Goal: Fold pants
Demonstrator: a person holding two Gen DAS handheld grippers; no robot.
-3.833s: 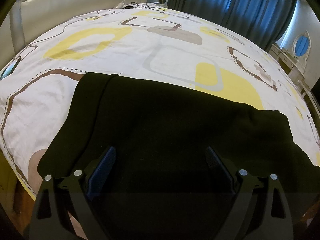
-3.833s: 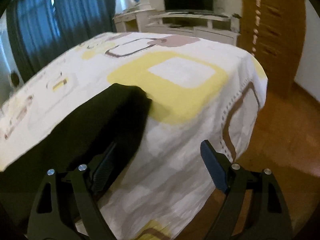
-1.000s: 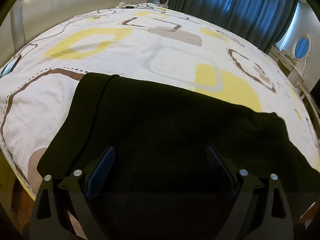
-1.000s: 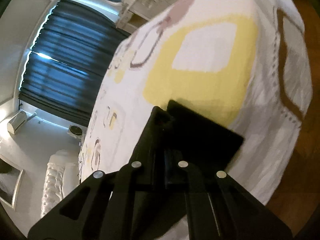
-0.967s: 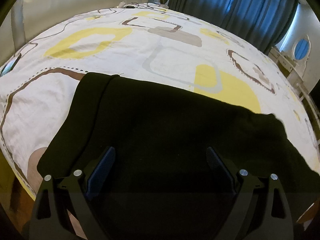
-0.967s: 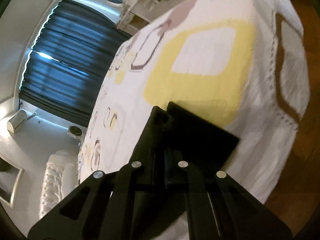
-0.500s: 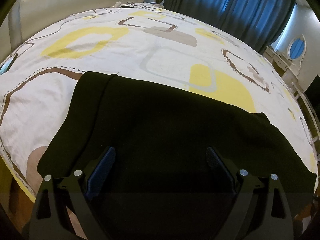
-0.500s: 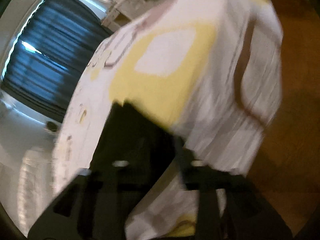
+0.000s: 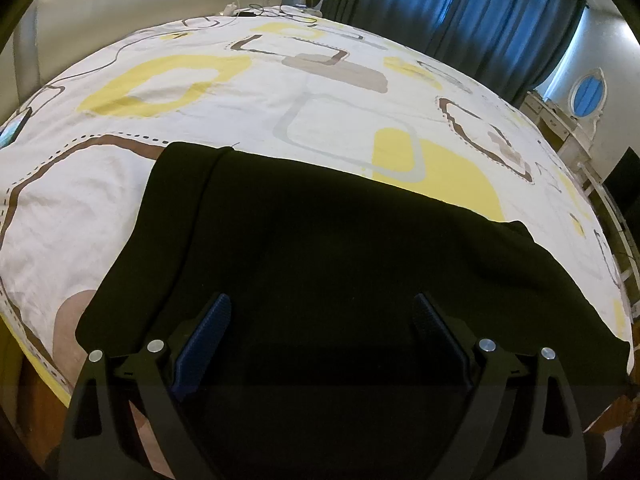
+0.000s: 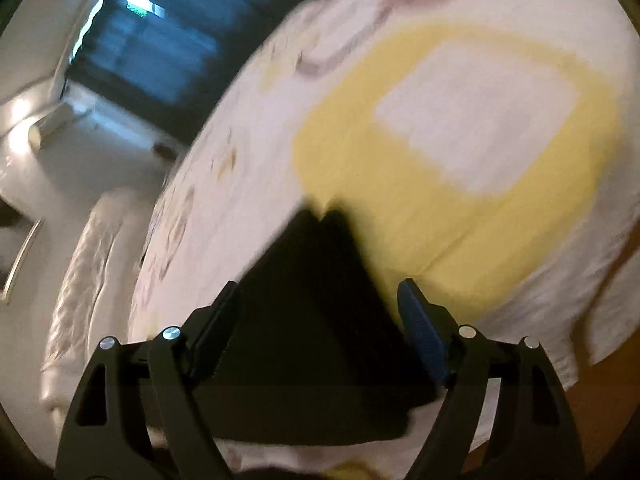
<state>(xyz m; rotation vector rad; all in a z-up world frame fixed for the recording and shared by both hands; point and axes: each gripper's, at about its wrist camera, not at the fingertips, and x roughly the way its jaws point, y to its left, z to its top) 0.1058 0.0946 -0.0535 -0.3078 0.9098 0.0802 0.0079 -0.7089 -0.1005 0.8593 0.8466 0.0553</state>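
Black pants [image 9: 328, 240] lie spread flat on the patterned bedspread [image 9: 248, 92], reaching from near the bed's left edge to its right edge. My left gripper [image 9: 322, 316] hovers over the near part of the pants, jaws wide open and empty. In the blurred right wrist view the pants' end [image 10: 316, 280] lies on the bedspread [image 10: 460, 120], a pointed corner of cloth showing between the fingers. My right gripper [image 10: 316, 304] has its jaws opening, and the pads stand apart from the cloth.
A padded headboard [image 9: 140, 4] stands at the far left, dark blue curtains [image 9: 460, 12] behind the bed. A white dresser with an oval mirror [image 9: 588, 92] sits at the right. Wooden floor [image 10: 600, 420] shows past the bed's corner.
My right gripper was shut on the pants' end a second ago; it has let go, its jaws have spread, and it has rolled and shifted. The pants' right end now lies flatter. The left gripper kept still.
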